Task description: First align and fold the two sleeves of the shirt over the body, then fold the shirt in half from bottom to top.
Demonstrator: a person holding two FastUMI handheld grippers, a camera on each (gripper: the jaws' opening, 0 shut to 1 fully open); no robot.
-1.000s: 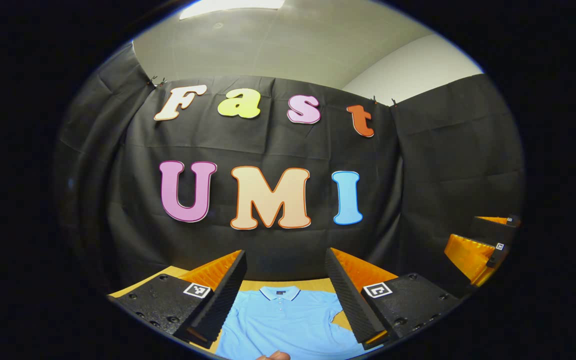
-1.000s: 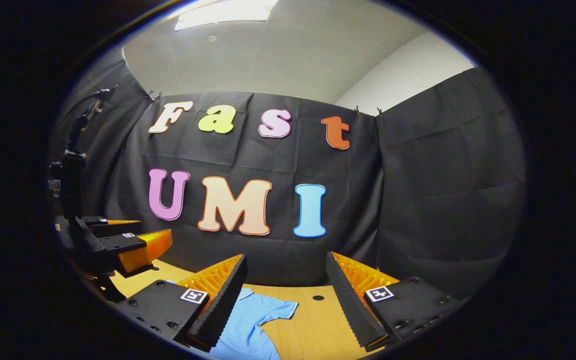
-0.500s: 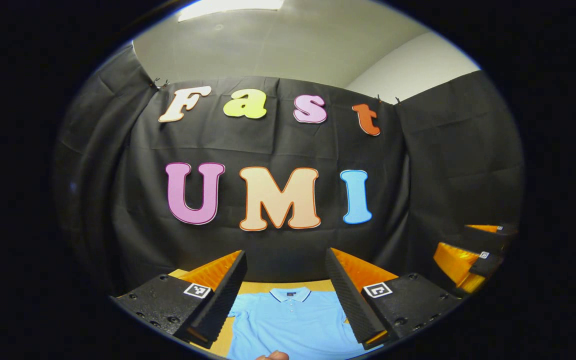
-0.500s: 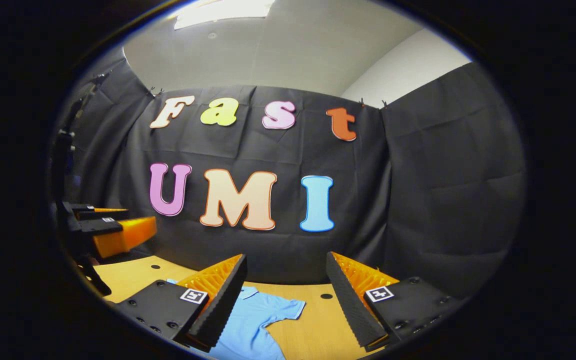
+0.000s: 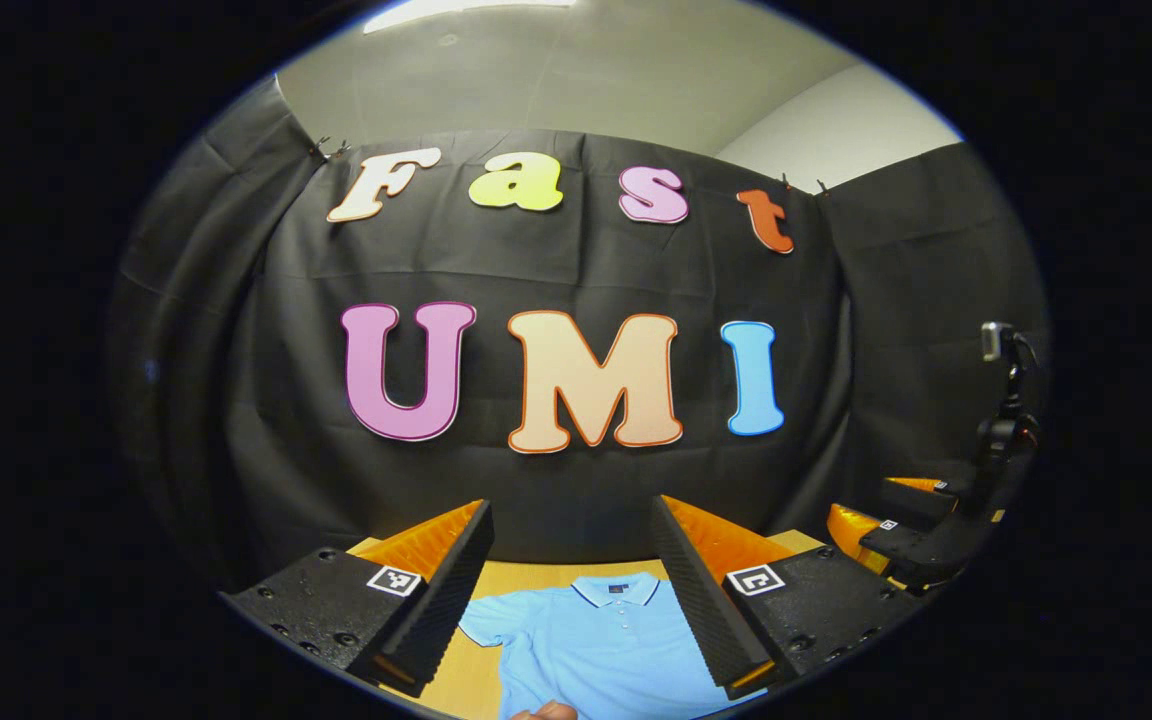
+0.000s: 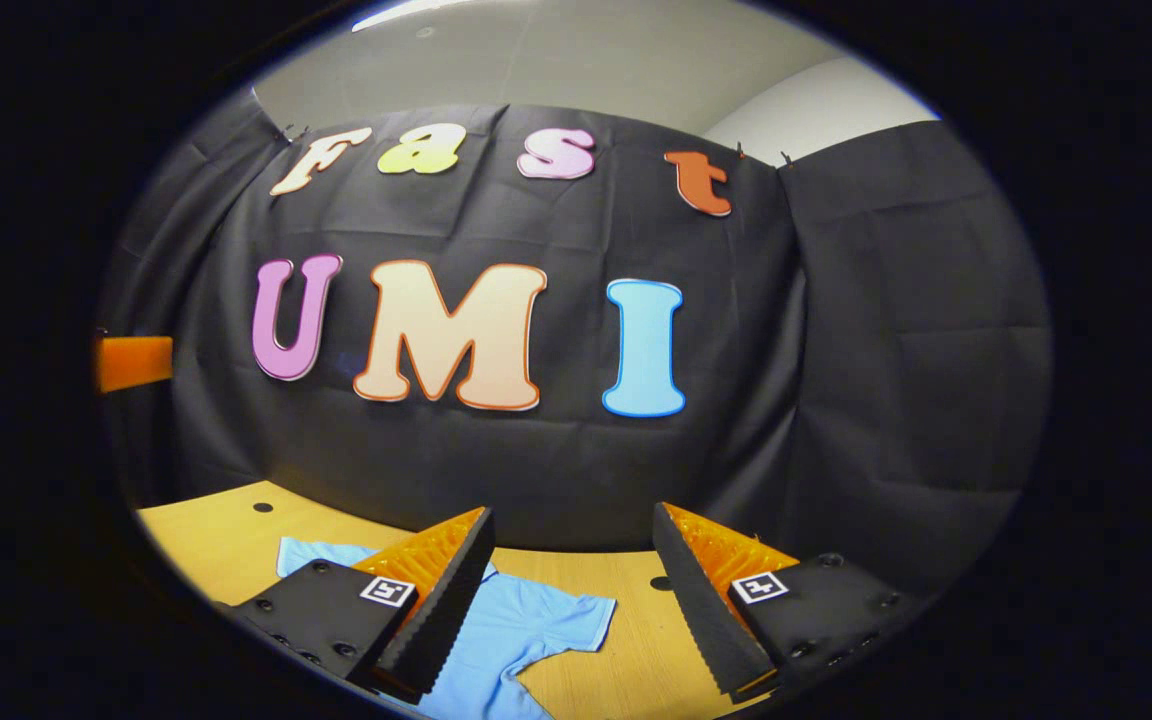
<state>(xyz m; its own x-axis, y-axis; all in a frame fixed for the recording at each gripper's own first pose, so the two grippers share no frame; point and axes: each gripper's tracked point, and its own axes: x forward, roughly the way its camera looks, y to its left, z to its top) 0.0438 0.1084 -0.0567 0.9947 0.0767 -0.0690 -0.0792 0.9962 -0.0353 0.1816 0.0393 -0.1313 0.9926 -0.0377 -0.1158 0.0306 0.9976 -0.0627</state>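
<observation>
In the left gripper view we are holding the left gripper [image 5: 571, 590] above a light blue polo shirt [image 5: 601, 650], its jaws spread wide and gripping nothing. The shirt is lying flat on the wooden table [image 5: 526, 575] at the bottom centre of the frame, collar pointing toward the black cloth wall, one short sleeve spreading out to the lower left. At the right edge of that view the right gripper [image 5: 901, 525] is hovering over the table. In the right gripper view we are keeping the right gripper [image 6: 571, 590] released as well, fingers apart, with the polo shirt [image 6: 516, 630] sitting at the lower centre-left, one sleeve showing between the fingers on the table [image 6: 206, 520].
</observation>
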